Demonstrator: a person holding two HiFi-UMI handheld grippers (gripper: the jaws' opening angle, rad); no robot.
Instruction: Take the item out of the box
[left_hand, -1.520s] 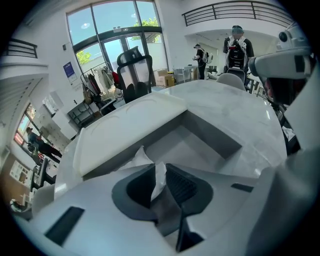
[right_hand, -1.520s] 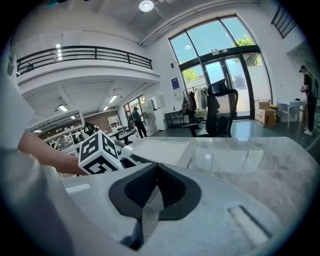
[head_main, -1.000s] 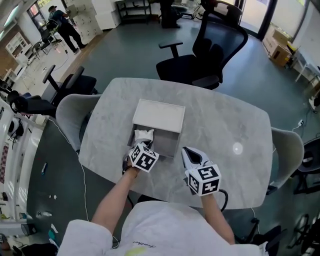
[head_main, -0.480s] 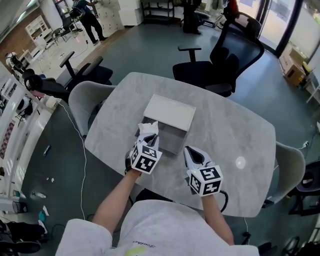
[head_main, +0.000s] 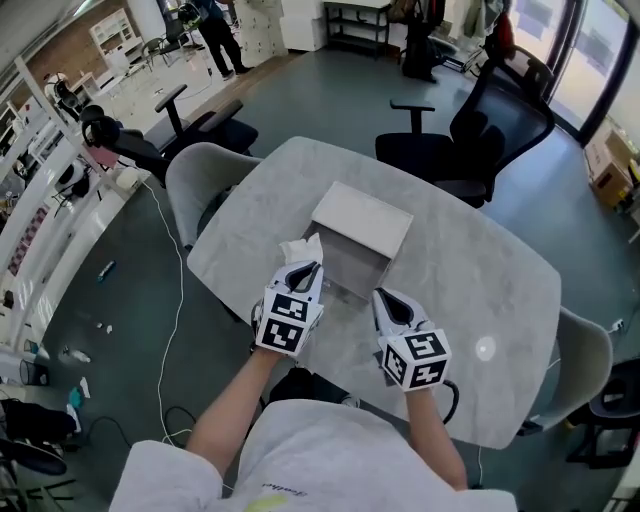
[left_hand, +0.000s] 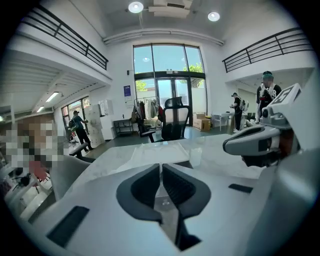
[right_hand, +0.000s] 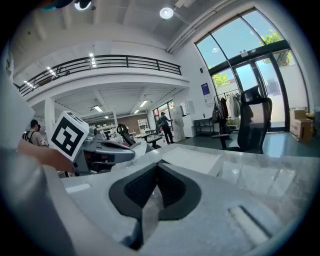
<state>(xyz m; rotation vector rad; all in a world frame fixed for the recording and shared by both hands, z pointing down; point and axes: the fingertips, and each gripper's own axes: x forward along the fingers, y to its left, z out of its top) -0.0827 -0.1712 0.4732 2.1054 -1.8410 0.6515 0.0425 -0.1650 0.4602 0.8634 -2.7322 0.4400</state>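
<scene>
The left claw (head_main: 305, 268) is clamped on the white item (head_main: 299, 248), judged almost lifted clear of the box (head_main: 365, 220) at frame centre, while the right claw (head_main: 386, 297) is seen shut and empty.

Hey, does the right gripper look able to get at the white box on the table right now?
Probably yes. The right gripper, jaws shut, sits just short of the near side of the white box, with nothing between them. The left gripper, shut on a white item, is off to the side.
</scene>
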